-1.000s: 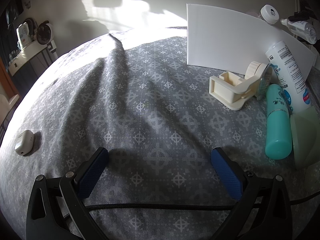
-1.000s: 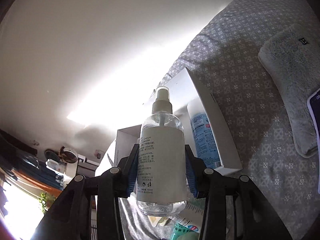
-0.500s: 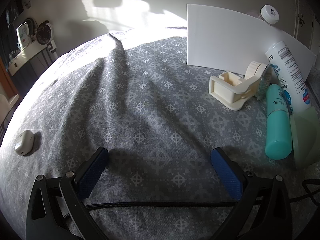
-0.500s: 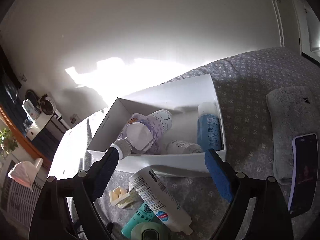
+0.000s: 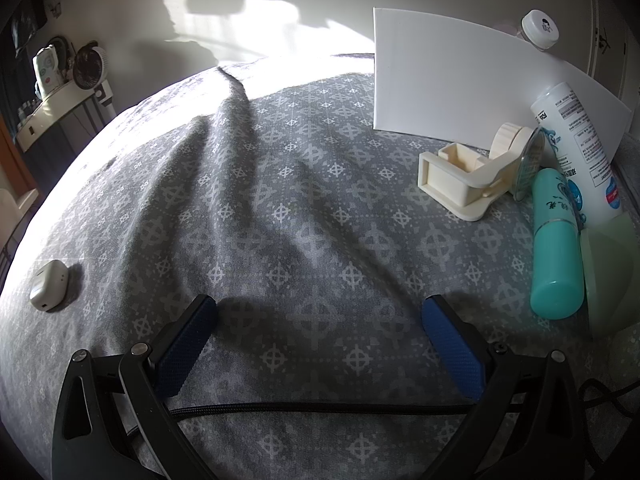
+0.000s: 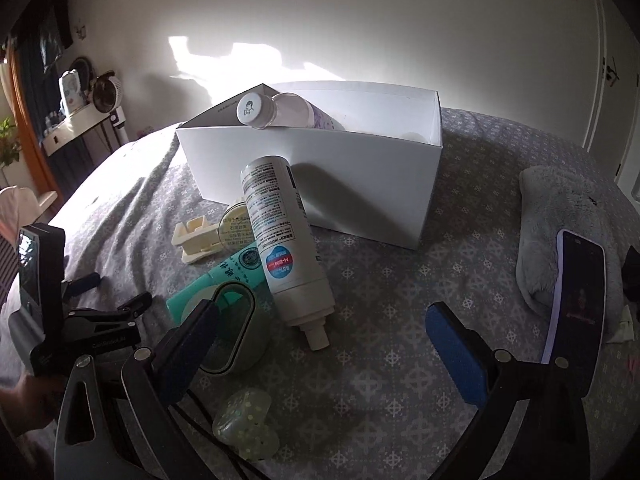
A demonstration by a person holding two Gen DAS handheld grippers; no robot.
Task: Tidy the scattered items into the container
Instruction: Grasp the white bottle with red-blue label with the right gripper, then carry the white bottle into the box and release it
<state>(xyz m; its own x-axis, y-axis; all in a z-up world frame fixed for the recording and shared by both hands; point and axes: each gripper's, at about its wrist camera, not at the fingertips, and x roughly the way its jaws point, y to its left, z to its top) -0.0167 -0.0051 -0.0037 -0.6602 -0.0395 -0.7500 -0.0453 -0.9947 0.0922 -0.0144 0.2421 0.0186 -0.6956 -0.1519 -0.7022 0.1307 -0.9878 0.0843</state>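
White box (image 6: 360, 184) hiding most contents (1 capped bottle (image 6: 276, 114) peeks out), right tongs (image 6: 320, 344) opening empty, left tongs (image 5: 320, 336) spread.

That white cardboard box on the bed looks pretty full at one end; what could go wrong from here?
1. The purple-labelled bottle with a white cap pokes above the white cardboard box wall; more items dropped there might knock it out.
2. The white spray bottle leans on the teal tube; lifting either may roll the other.
3. The right gripper, jaws opening and empty, could snag the black cable.
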